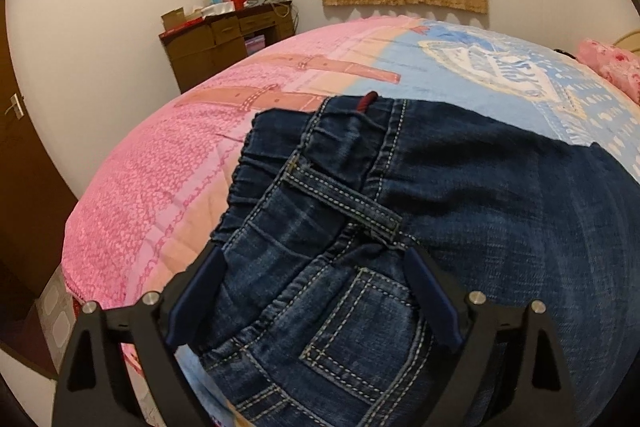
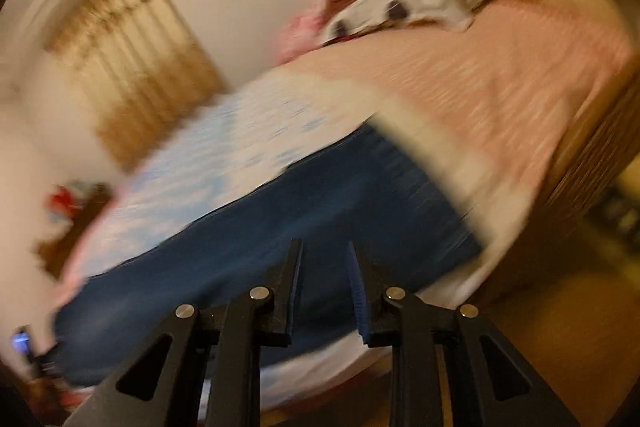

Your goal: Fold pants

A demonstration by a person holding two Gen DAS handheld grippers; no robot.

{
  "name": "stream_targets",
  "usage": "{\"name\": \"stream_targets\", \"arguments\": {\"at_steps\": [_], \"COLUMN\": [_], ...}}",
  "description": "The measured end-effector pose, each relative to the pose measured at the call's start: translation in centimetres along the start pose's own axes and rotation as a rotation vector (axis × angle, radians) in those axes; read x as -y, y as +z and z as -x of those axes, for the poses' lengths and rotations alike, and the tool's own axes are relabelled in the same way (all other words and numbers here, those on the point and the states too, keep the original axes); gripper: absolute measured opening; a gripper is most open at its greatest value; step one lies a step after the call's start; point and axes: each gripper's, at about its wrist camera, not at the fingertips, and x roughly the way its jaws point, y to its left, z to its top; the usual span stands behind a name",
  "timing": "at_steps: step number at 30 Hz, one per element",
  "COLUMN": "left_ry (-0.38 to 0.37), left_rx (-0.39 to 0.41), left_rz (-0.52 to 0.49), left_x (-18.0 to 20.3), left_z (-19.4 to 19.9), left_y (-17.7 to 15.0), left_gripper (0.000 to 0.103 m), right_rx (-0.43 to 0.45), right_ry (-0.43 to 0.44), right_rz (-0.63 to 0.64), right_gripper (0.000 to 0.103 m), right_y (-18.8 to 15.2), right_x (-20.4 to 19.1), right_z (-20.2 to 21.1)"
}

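Jeans [image 1: 400,227] lie on the pink-and-blue bedspread [image 1: 160,167] in the left wrist view, waistband toward the far side. The left gripper [image 1: 316,267] stands spread wide over the back pocket and belt loop, its pads clear of the denim, nothing pinched. In the blurred right wrist view, the right gripper [image 2: 325,267] shows a narrow gap between its fingers, nothing in it, with the jeans [image 2: 280,227] spread just beyond the tips on the bedspread [image 2: 480,99].

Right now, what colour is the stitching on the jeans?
Pale, off-white stitching on dark blue jeans; clearest in the left wrist view.
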Motion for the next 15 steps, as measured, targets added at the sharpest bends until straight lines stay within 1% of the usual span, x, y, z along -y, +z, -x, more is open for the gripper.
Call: {"name": "stream_targets", "arguments": {"at_steps": [2, 4, 5, 8, 9, 10, 11, 13, 15], "left_ry": [-0.017, -0.066, -0.074, -0.067, -0.068, -0.069, -0.071, -0.073, -0.071], "left_rx": [0.002, 0.002, 0.001, 0.000, 0.003, 0.007, 0.009, 0.008, 0.009], "left_rz": [0.011, 0.017, 0.016, 0.006, 0.005, 0.003, 0.001, 0.001, 0.005], "left_x": [0.2, 0.3, 0.4, 0.7, 0.7, 0.7, 0.7, 0.7, 0.7], "left_z": [0.3, 0.6, 0.6, 0.7, 0.8, 0.8, 0.9, 0.8, 0.7], "left_y": [0.0, -0.1, -0.3, -0.8, -0.9, -1.0, -1.1, -1.2, -1.0], "left_gripper": [0.094, 0.094, 0.094, 0.094, 0.094, 0.094, 0.094, 0.094, 0.095], "right_rx": [-0.030, -0.045, -0.050, -0.059, -0.063, -0.056, -0.038, 0.001, 0.023], "right_ry": [0.016, 0.070, 0.082, 0.070, 0.043, 0.040, 0.030, 0.024, 0.014], "right_rz": [-0.043, -0.106, -0.120, -0.143, -0.179, -0.208, -0.258, -0.312, -0.344], "right_gripper": [0.025, 0.025, 0.025, 0.025, 0.025, 0.025, 0.025, 0.025, 0.025], "right_y": [-1.3, -2.4, -2.7, -3.4, -3.6, -3.7, -3.8, -3.8, -3.5], "right_x": [-0.6, -0.1, -0.3, -0.5, 0.0, 0.3, 0.9, 1.7, 2.4], "right_z": [-0.8, -1.7, -2.1, -3.4, -3.7, -3.7, -3.5, -2.2, -2.4]}}
